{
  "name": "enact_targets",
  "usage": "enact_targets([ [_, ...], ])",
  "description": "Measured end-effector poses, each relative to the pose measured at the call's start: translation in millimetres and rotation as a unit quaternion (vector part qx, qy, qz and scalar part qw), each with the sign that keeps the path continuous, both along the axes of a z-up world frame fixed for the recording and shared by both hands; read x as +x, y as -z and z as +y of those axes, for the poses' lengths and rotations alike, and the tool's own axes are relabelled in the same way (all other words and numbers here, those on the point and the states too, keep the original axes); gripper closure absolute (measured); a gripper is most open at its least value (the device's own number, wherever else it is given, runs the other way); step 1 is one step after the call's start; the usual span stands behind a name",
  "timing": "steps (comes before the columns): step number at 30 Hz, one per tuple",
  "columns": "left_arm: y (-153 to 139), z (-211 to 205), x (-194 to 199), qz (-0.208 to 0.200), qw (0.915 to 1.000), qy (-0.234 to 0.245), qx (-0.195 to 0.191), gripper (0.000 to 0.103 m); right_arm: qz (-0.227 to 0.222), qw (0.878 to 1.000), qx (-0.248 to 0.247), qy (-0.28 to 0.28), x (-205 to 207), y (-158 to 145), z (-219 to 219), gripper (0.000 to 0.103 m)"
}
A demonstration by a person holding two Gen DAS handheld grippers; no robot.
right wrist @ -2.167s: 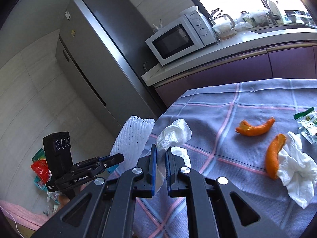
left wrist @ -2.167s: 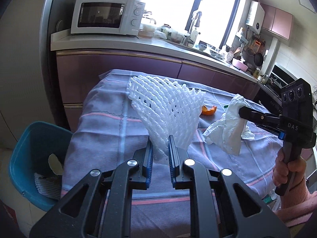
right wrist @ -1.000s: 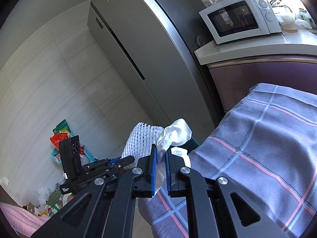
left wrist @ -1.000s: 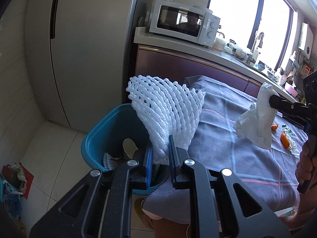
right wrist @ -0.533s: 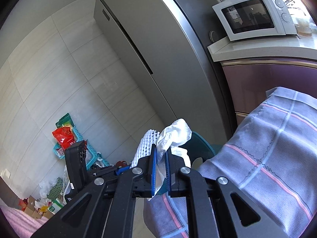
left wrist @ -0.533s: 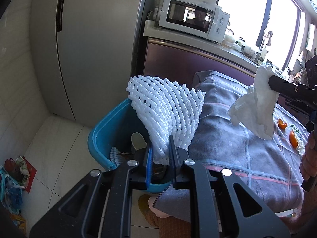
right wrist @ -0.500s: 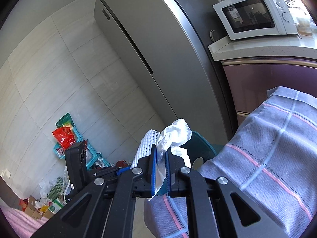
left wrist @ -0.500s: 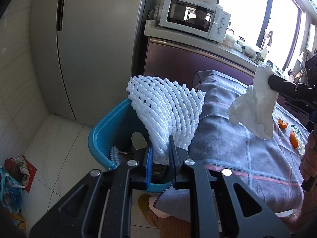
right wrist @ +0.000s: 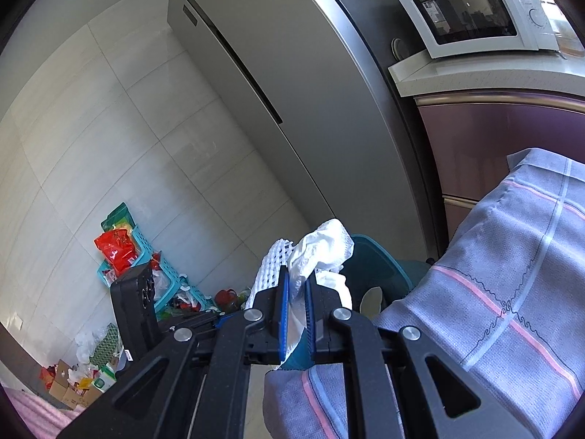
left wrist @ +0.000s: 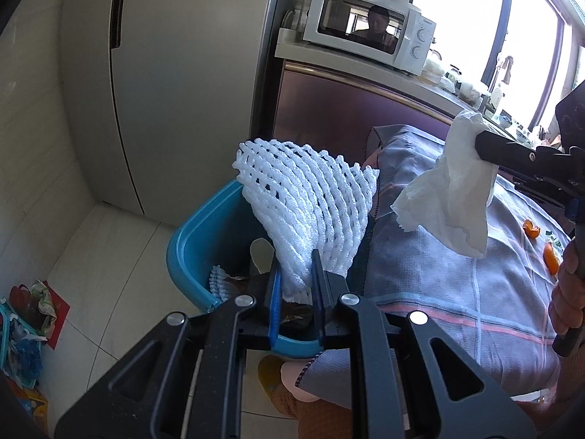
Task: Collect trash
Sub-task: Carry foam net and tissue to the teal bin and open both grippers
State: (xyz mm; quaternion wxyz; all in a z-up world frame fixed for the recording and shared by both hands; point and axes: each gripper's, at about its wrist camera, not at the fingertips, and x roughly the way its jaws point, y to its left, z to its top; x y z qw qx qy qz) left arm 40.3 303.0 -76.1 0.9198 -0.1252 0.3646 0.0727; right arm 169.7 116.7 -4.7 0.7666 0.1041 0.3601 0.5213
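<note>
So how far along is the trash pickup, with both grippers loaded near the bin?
Done: the blue bin already holds some trash. In hand: the left gripper is shut on a white foam net over the bin, and the right gripper is shut on a tissue, nothing dropped yet. Left: orange peels lie on the tablecloth.
</note>
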Motion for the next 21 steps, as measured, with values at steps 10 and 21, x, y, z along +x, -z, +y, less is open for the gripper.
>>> enact_targets([
  [10, 10.1, 4.5, 6.7, 0.01, 0.9999, -0.004, -0.001, 0.088, 0.008, 1.0, -0.012, -0.007, 5.3, 9.1, 16.8, 0.096],
  [21, 25.4, 8.6, 17.5, 0.028, 0.9996, -0.009, -0.005, 0.088, 0.018, 0.999, -0.03, -0.017, 8.8, 20.9, 35.0, 0.096],
])
